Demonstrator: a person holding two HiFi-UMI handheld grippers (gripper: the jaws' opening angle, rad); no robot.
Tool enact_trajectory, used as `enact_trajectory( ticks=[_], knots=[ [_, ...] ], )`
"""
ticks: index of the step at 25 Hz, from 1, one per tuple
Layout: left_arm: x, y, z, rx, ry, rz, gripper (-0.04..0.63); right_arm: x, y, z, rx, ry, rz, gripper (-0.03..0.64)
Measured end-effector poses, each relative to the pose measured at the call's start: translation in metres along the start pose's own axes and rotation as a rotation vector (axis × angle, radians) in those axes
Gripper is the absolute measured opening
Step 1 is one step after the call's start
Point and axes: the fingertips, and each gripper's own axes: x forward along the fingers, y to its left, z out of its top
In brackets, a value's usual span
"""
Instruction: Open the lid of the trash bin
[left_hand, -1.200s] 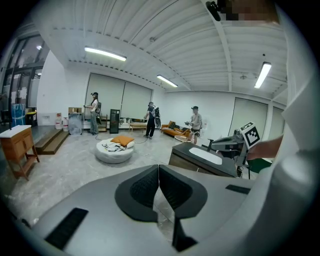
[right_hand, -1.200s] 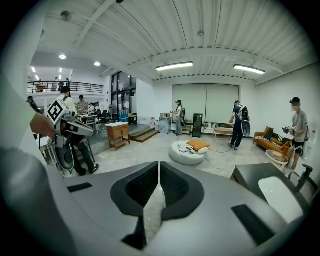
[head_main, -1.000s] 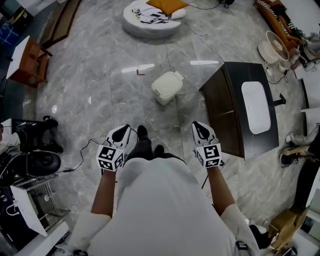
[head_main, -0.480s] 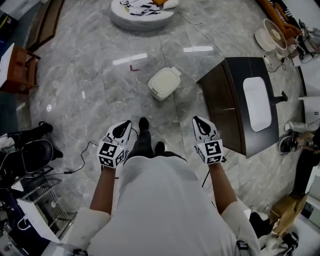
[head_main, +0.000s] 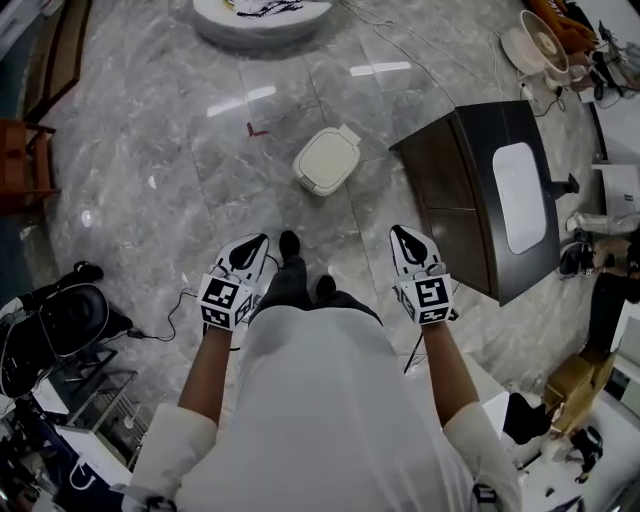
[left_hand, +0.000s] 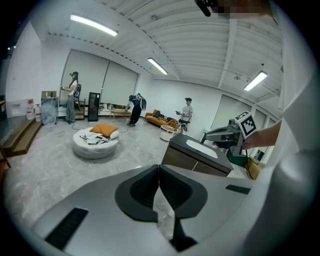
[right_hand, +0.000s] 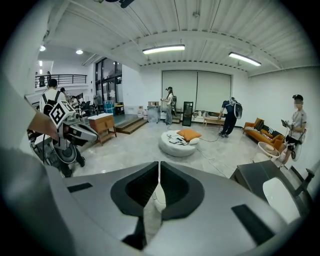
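Trash bin, closed, on floor dead ahead, well apart from both. Left gripper, right gripper: jaws together, empty; neither clearly nearer.

A glossy grey marble floor lies under ceiling strip lights, with a round white pouf at 12 o'clock, a dark cabinet at 2 o'clock, reddish wooden furniture at 10 o'clock, and blind-covered windows on the far wall.
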Motion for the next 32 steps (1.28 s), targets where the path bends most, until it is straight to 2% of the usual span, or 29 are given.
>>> enact_trajectory(
  ticks=[7, 11, 16, 24, 32],
  knots=[
    [0.031, 0.03, -0.002, 0.037, 0.038, -0.075, 0.018, 0.024, 0.006, 0.008, 0.019, 0.042, -0.032, 0.032],
    [0.05, 0.037, -0.005, 0.069, 0.069, -0.104, 0.018, 0.034, 0.008, 0.008, 0.037, 0.063, -0.038, 0.032],
    [0.072, 0.043, -0.008, 0.074, 0.094, -0.13, 0.018, 0.046, 0.007, 0.007, 0.055, 0.093, -0.037, 0.034],
    [0.103, 0.041, -0.017, 0.057, 0.122, -0.122, 0.018, 0.061, -0.002, 0.001, 0.061, 0.122, -0.01, 0.032],
    [0.144, 0.041, -0.019, 0.073, 0.16, -0.064, 0.018, 0.083, -0.033, -0.006, 0.021, 0.164, 0.077, 0.032]
  ],
)
